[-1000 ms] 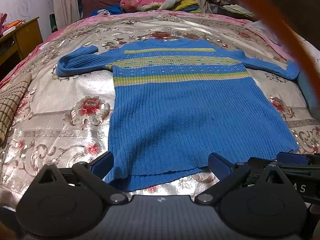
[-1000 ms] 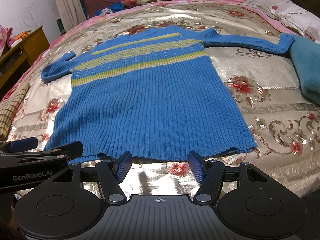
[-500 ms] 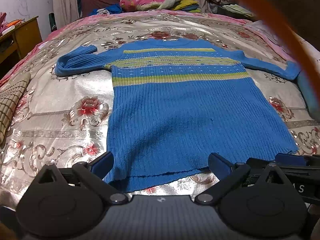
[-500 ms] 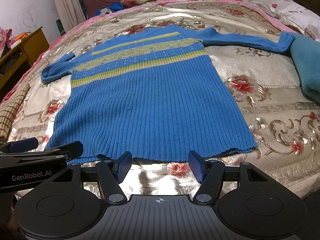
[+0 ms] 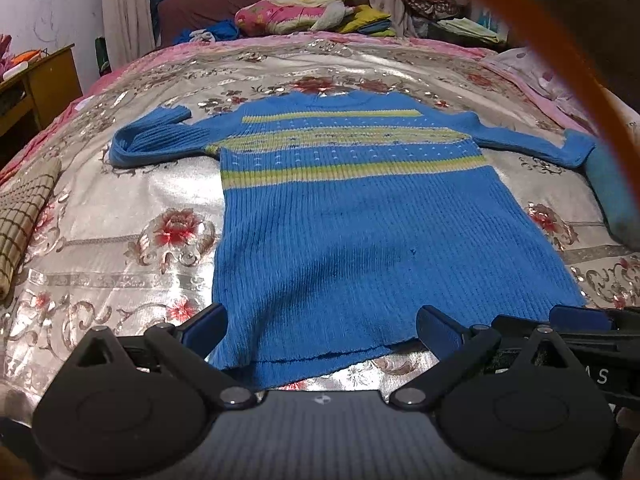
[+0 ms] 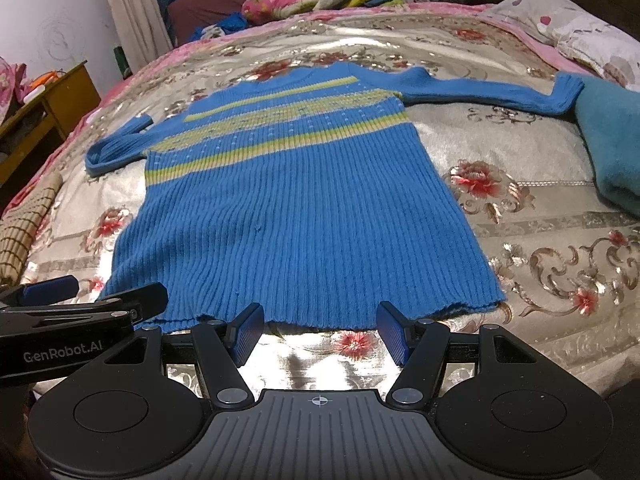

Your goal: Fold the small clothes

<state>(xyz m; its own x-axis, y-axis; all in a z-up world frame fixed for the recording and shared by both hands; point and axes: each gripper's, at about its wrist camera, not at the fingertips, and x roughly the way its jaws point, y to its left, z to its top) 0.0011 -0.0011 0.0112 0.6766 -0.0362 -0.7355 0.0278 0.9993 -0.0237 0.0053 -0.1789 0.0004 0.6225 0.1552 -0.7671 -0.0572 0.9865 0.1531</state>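
A blue ribbed sweater with yellow-green stripes lies flat on the bed, front up, both sleeves spread out; it also shows in the right wrist view. My left gripper is open, its jaws either side of the near left hem, just above it. My right gripper is open and empty, just short of the hem's middle. The left gripper shows in the right wrist view at the hem's left corner.
The bed has a shiny floral cover. A teal folded cloth lies at the right by the sleeve end. A checked cloth lies at the left edge. Pillows and clothes pile at the far end. An orange cable crosses the left view.
Both views have shifted very slightly; the sweater and the open grippers stay as they were.
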